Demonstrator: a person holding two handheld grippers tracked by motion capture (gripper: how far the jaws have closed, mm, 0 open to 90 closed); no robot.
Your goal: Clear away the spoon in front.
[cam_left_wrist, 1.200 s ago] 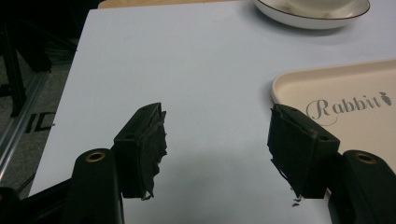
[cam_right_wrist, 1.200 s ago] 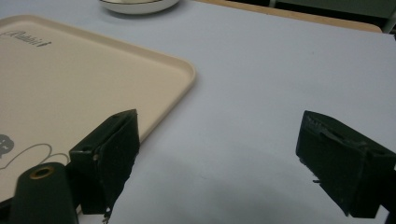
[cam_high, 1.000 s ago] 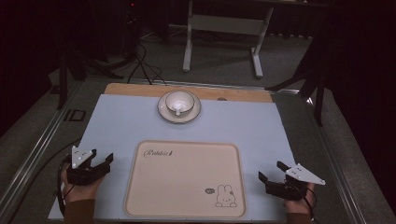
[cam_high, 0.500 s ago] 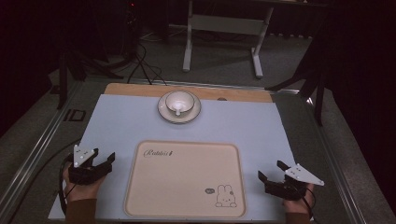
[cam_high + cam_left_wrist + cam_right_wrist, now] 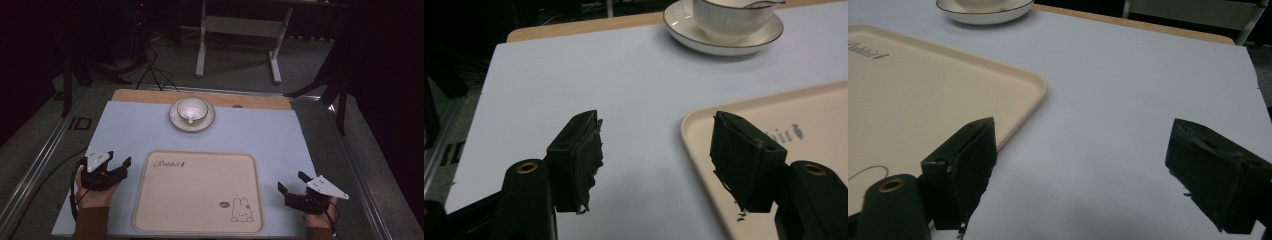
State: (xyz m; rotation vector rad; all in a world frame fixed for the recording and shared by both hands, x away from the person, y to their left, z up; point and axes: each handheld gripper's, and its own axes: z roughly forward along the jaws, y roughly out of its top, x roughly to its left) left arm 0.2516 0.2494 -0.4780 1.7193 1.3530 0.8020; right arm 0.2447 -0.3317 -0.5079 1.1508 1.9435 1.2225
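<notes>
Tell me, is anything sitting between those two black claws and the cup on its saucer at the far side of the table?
Nothing visible does. The left gripper and right gripper rest open on either side of the tray, and bare blue mat runs from each up to the cup on its saucer. The tray, empty, lies between the grippers.

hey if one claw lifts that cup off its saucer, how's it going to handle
The cup looks like glazed ceramic, so probably stiff, fragile and slippery at the rim. A spoon rests inside and may rattle or tip out. It sits loose on the saucer, which could shift when nudged.
</notes>
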